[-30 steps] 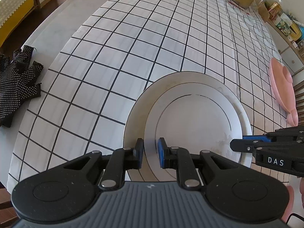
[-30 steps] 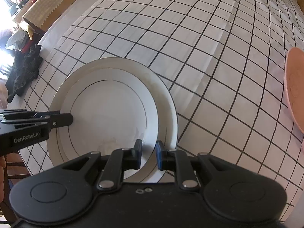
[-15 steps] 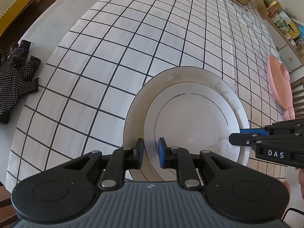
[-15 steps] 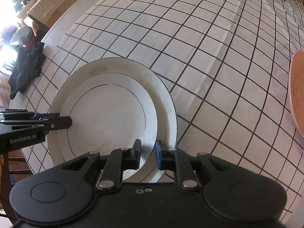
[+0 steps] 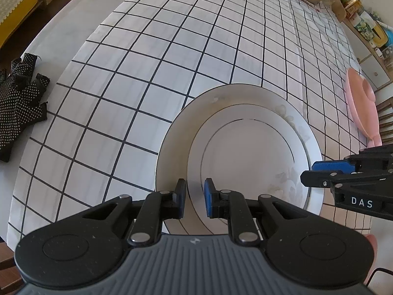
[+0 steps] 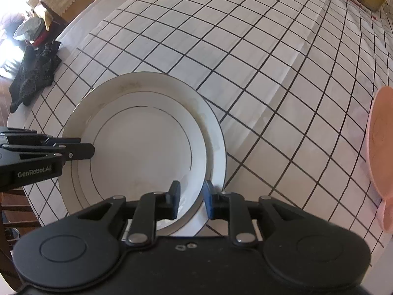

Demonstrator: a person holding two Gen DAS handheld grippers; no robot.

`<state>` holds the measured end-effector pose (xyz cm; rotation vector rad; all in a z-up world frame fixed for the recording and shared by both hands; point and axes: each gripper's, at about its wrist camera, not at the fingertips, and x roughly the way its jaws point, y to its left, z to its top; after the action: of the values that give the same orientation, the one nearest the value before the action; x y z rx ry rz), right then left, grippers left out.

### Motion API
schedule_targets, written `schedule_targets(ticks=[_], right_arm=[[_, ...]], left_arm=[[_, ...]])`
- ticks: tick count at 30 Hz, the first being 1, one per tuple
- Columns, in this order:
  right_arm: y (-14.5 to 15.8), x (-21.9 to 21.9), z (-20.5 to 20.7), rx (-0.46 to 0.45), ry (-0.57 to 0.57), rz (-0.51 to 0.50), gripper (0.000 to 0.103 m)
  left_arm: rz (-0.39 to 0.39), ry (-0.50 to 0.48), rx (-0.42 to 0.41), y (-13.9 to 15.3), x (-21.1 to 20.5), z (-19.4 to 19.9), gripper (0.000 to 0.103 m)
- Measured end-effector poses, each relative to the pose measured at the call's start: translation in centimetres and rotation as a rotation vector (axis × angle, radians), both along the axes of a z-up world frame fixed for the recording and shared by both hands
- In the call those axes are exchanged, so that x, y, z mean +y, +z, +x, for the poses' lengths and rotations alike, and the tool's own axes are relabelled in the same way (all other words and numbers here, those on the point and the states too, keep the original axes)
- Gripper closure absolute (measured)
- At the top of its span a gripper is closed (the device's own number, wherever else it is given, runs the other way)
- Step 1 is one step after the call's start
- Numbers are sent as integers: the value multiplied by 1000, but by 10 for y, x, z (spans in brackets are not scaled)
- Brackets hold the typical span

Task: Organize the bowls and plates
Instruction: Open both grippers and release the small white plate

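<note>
A smaller white plate (image 5: 248, 152) is sitting inside a larger white plate (image 5: 172, 147) on the checked cloth (image 5: 172, 49) covering the surface. The left claw (image 5: 195, 195) is reaching level over the plates' near rim, its pads spread slightly and gripping nothing. The right claw (image 6: 191, 200) is hovering likewise at the opposite rim, narrowly parted and holding nothing. A pink plate (image 5: 361, 105) is lying well apart, and black gloves (image 5: 19, 108) are resting beside the cloth.

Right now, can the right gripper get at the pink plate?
Probably yes: the right gripper is over the stacked white plates, and only bare checked tablecloth lies between it and the pink plate.
</note>
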<state>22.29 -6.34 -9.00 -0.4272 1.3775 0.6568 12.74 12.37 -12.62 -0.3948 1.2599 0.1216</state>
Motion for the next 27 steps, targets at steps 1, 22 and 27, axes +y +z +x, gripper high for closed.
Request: schedule_targets(ticks=[1, 22, 27], right_arm=[[1, 0, 0, -1, 3, 3, 82], [73, -53, -4, -108, -128, 158, 47], [90, -77, -7, -152, -198, 168, 40]], left_arm=[[5, -3, 5, 1, 0, 1, 88], [133, -215, -194, 85, -40, 19, 87], [134, -281, -250, 105, -63, 33, 81]])
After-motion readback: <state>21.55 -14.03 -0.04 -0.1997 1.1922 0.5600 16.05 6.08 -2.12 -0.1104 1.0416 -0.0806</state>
